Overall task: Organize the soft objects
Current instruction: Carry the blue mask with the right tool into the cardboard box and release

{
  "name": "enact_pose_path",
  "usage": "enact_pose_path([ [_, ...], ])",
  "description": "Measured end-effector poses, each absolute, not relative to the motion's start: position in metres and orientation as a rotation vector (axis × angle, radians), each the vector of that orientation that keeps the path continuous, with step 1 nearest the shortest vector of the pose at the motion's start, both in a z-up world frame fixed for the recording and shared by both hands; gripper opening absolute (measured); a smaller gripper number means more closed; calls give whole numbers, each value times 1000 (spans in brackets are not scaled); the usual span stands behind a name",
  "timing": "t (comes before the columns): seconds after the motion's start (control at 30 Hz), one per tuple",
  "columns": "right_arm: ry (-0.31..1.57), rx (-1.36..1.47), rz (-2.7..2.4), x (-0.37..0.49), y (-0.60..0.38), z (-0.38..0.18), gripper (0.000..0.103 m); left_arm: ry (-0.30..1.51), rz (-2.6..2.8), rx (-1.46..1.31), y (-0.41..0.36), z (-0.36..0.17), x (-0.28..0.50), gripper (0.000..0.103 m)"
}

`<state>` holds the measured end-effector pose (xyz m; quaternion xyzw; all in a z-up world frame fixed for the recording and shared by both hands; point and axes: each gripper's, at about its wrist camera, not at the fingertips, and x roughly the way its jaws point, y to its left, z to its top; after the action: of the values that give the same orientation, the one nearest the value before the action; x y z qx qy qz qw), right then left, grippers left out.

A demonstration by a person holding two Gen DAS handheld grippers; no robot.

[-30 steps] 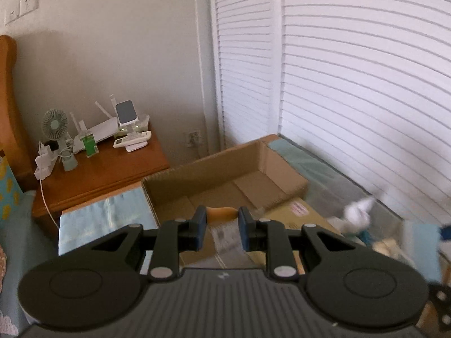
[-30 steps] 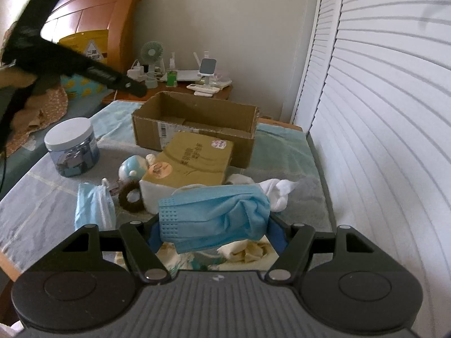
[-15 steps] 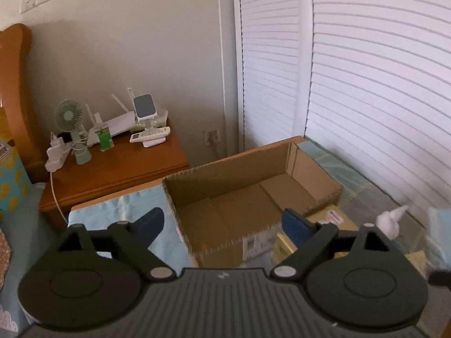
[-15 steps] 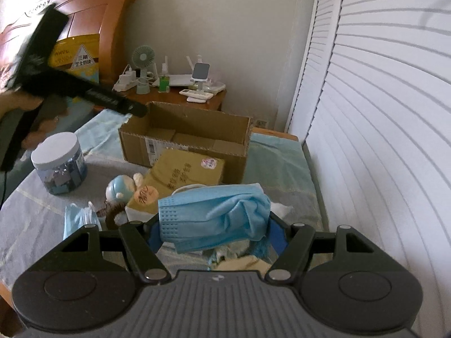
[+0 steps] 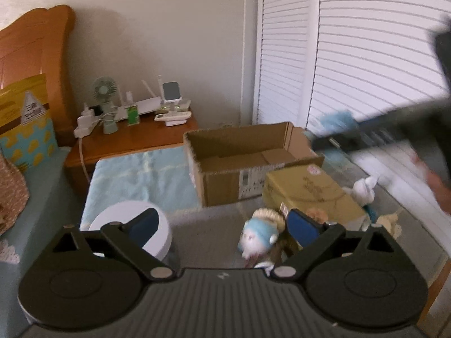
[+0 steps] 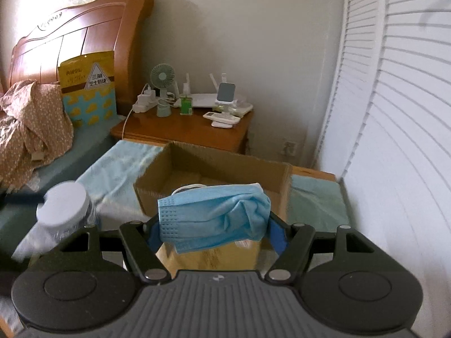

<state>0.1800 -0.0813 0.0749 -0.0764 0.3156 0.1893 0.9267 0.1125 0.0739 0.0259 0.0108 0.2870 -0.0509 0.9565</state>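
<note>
Left gripper (image 5: 222,224): jaws opening wide, nothing between them, above a white-lidded jar (image 5: 132,226) and small plush doll (image 5: 260,235).
Cardboard box (image 6: 214,180): open on the blue-clothed worktop (image 6: 315,200).
Right gripper (image 6: 212,232): jaws pinching a blue face mask (image 6: 214,214) in front of the box.

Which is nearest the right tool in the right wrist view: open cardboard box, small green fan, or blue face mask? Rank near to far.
1. Blue face mask: pinched between the pads of the right tool.
2. Open cardboard box: just beyond the mask, centre.
3. Small green fan: far back on the wooden nightstand, left of centre.
</note>
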Motion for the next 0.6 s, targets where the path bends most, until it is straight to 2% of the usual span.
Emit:
enact_pose_path([
  [0.4,694,-194,469,267,5,61,76,591,-29,-9,89,18,83,98],
  [0.43,688,-195,477,272,10,60,79,594,-24,-10,91,17,82,98],
  [0.5,695,-191,479,278,16,56,95,598,-15,-12,92,16,80,98],
  [0.6,684,-178,468,273,12,55,103,603,-10,-19,93,15,78,98],
])
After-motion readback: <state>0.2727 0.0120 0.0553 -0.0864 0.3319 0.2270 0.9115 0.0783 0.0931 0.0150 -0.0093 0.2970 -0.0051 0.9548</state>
